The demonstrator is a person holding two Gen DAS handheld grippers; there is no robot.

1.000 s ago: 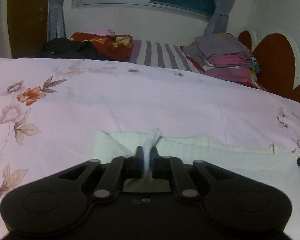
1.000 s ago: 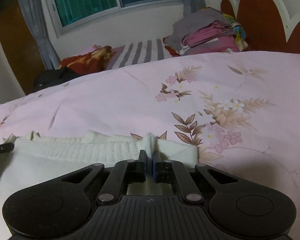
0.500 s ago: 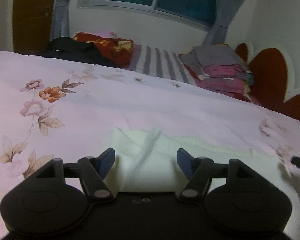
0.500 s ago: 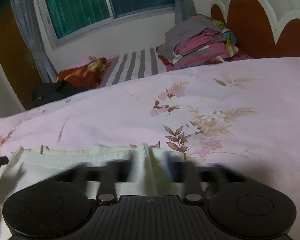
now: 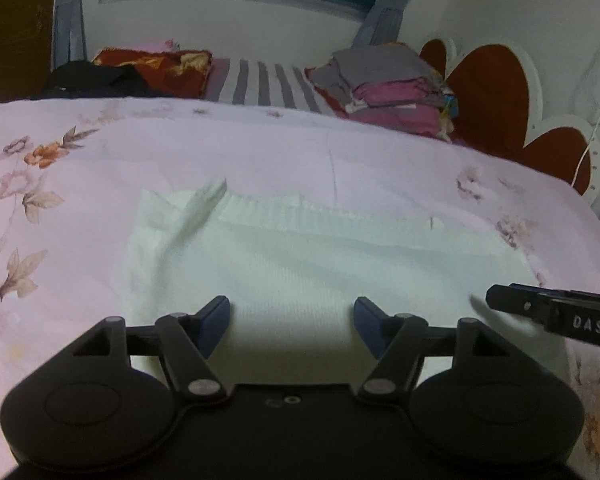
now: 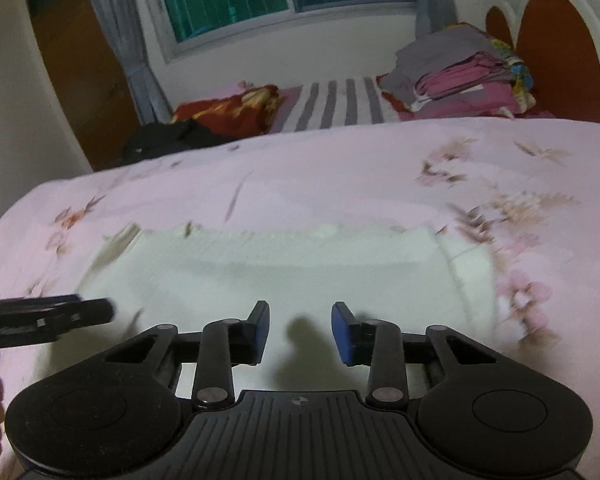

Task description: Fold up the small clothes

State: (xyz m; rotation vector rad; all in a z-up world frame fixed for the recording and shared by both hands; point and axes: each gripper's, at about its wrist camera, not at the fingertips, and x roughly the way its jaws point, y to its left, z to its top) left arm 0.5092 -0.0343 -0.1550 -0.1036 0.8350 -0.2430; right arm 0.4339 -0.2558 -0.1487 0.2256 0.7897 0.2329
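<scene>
A white knit garment (image 5: 300, 256) lies flat on the pink floral bedspread (image 5: 260, 148), its far edge folded over with a ribbed band. It also shows in the right wrist view (image 6: 300, 272). My left gripper (image 5: 292, 320) is open and empty above the garment's near part. My right gripper (image 6: 300, 328) is open and empty above the garment's near part. The right gripper's finger shows at the right edge of the left wrist view (image 5: 556, 312). The left gripper's finger shows at the left edge of the right wrist view (image 6: 48, 312).
A stack of folded clothes (image 5: 388, 84) sits at the far right by the red and white headboard (image 5: 496, 92). A striped pillow (image 5: 260, 84), a red patterned cushion (image 5: 168, 68) and a black item (image 5: 92, 80) lie at the far side under the window.
Both grippers were shut on the garment's far edge a second ago. They have opened, let the cloth go and drawn back and up; the garment now lies flat.
</scene>
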